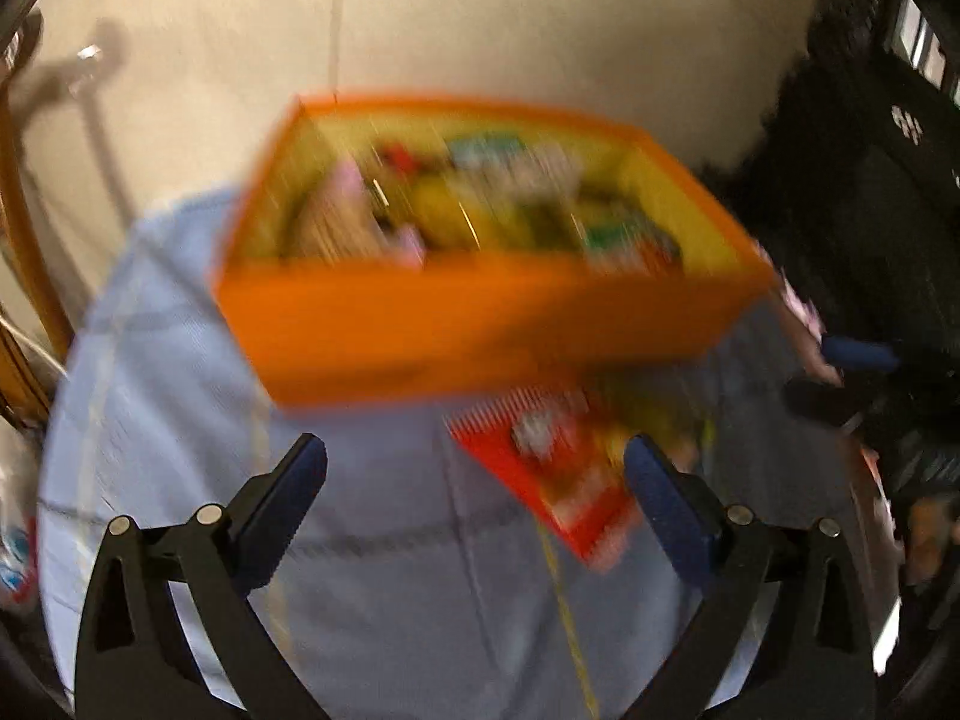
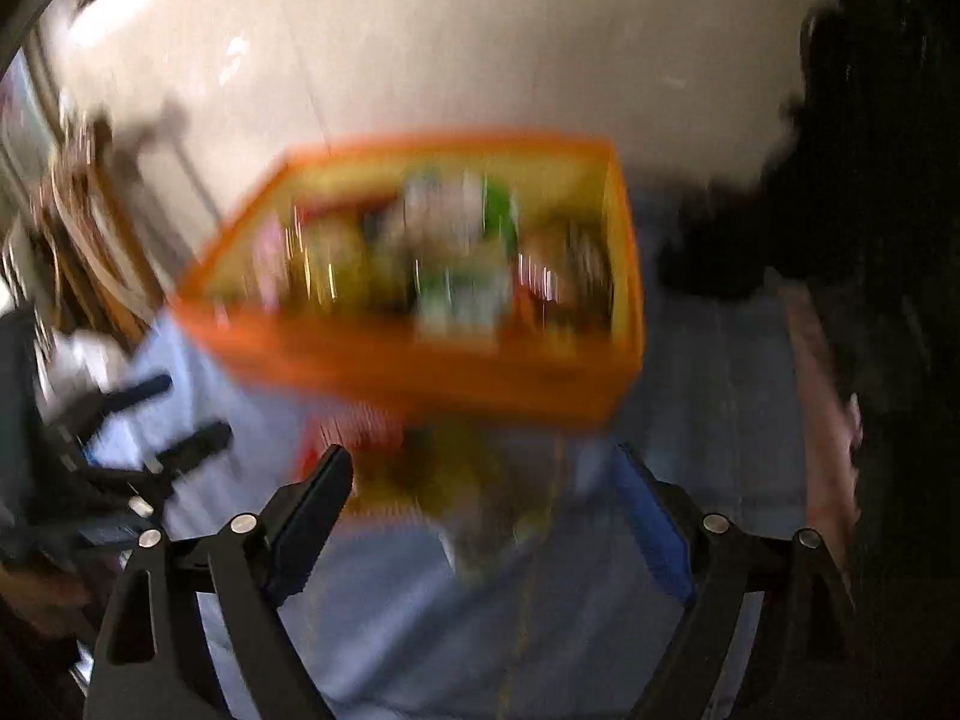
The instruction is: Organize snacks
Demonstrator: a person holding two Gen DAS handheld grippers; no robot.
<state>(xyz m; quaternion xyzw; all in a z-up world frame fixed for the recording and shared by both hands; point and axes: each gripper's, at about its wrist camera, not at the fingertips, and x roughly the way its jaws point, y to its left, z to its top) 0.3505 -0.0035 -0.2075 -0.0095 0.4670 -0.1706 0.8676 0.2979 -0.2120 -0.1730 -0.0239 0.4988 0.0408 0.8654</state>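
An orange box [image 1: 480,330] with a yellow inside stands on a light blue tablecloth [image 1: 360,600], and several blurred snack packs lie in it. Just in front of the box, a red snack packet [image 1: 558,480] lies flat on the cloth beside a yellowish one [image 1: 654,408]. My left gripper [image 1: 474,450] hangs open above the cloth, its right finger over the red packet's edge. In the right wrist view the orange box [image 2: 432,360] is ahead, and my right gripper [image 2: 483,459] stands open over the red and yellow packets [image 2: 420,480]. Neither gripper holds anything.
A pale surface [image 1: 480,30] stretches behind the table. A wooden chair frame [image 1: 24,240] stands at the left and dark furniture [image 1: 870,210] at the right. The other gripper's fingers [image 2: 180,420] show at the left of the right wrist view. Both views are motion-blurred.
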